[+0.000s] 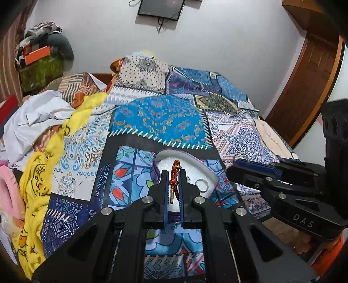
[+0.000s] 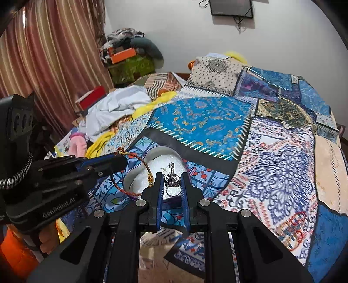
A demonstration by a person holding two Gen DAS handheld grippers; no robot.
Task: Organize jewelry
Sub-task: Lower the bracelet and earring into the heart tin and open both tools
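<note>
On a bed spread with a patchwork quilt of blue, white and black printed panels, a heart-shaped box with a purple rim and white foam lining sits open. Striped curtains, crumpled white and yellow cloth and a dark wall screen surround it. The left gripper is clamped on a red-and-gold braided cord bracelet, above the box. The right gripper pinches a silver ring over the foam, nearly closed.
</note>
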